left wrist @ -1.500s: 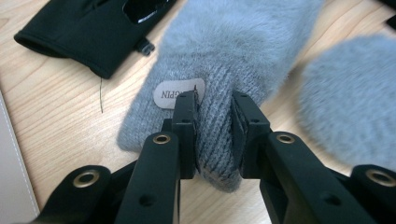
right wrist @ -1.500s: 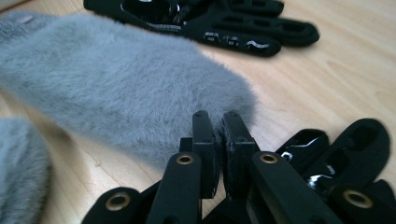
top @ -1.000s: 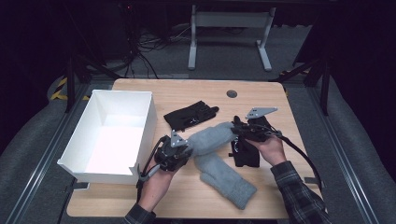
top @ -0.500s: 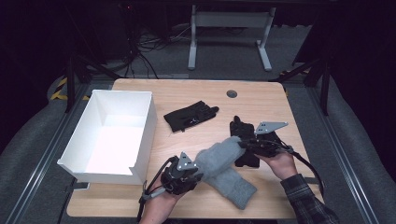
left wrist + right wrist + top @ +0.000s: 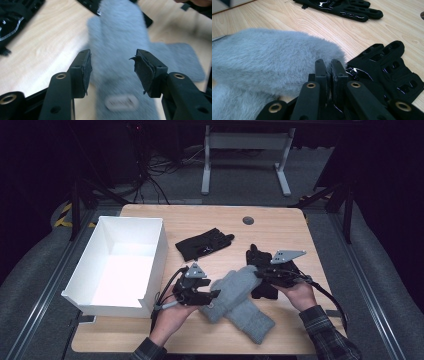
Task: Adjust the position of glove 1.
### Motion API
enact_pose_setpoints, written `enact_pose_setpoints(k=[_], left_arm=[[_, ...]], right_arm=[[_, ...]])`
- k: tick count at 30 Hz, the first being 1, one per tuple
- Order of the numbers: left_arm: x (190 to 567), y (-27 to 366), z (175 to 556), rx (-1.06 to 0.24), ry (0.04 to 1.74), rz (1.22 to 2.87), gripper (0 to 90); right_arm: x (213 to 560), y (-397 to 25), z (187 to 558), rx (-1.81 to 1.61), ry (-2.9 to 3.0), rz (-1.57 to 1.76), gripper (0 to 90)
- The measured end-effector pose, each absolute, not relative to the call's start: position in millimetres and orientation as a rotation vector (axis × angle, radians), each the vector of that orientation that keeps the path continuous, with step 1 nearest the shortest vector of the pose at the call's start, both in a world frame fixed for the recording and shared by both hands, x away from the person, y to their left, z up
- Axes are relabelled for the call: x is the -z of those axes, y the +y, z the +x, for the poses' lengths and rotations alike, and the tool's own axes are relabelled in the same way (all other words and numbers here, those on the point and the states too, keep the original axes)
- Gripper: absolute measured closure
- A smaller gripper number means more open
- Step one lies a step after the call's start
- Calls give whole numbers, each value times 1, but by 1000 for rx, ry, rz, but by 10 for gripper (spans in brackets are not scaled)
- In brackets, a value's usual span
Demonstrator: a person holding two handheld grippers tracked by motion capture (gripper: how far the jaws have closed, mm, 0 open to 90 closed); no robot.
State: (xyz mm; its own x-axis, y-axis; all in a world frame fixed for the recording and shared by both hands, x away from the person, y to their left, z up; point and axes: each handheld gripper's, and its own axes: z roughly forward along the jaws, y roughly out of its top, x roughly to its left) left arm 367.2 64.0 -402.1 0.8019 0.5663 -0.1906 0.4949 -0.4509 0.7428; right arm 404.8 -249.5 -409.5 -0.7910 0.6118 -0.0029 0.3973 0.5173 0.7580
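- The work in hand looks like pairing or stacking two grey mittens: the upper grey mitten (image 5: 235, 282) lies crosswise over the lower grey mitten (image 5: 250, 317), at the near middle of the wooden table (image 5: 280, 227).
- The right gripper (image 5: 260, 274) has its jaws pinched together on the fingertip end of the upper grey mitten; the right gripper view shows fur squeezed between the closed jaws (image 5: 329, 65).
- The left gripper (image 5: 212, 295) has its jaws spread apart, straddling the cuff end of that mitten without clamping it; the left gripper view shows the grey fur and a small label (image 5: 121, 102) between them.
- A black glove (image 5: 262, 270) lies just right of the upper grey mitten, partly under the right gripper. A second black glove (image 5: 204, 244) lies behind the mittens, toward the far side of the table.
- The white box (image 5: 117, 265) stands to the left of the mittens, and its inside looks bare.
- Judged from this, the mittens are roughly gathered but not yet squared up, the black gloves are apart from each other, and nothing has been put in the box; most of the work appears to remain.
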Motion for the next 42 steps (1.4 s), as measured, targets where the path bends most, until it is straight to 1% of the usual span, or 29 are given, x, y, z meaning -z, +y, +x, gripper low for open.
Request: enact_pose_setpoints(k=[4,5,7,11,15,19,20,26,30,34,35,36,42], left_arm=[[408,55,386,-84,782,2145,499],[412,53,391,-78,771,2151,517],[417,51,397,-60,765,2162,522],[428,47,404,-14,760,2192,561],[434,43,404,14,728,2213,695],[436,36,401,-7,708,2265,858],[435,35,400,-12,707,2266,869],[424,41,397,16,721,2245,887],[407,47,388,71,699,2201,888],[395,48,378,116,666,2169,890],[390,47,373,133,646,2165,890],[390,47,373,133,646,2165,890],[379,46,361,193,592,2128,890]], right_arm=[[411,-249,406,-1138,2492,843,863],[411,-249,406,-1137,2492,839,864],[412,-249,407,-1131,2494,845,863],[414,-248,408,-1120,2499,840,863],[415,-246,409,-1111,2501,839,864],[416,-246,409,-1111,2502,834,864],[416,-246,409,-1112,2502,833,864],[412,-247,408,-1142,2493,838,864],[403,-251,408,-1211,2478,849,864],[388,-250,409,-1254,2461,843,865],[380,-247,409,-1275,2454,828,865],[380,-247,409,-1275,2454,828,865],[358,-230,419,-1316,2456,778,868]])
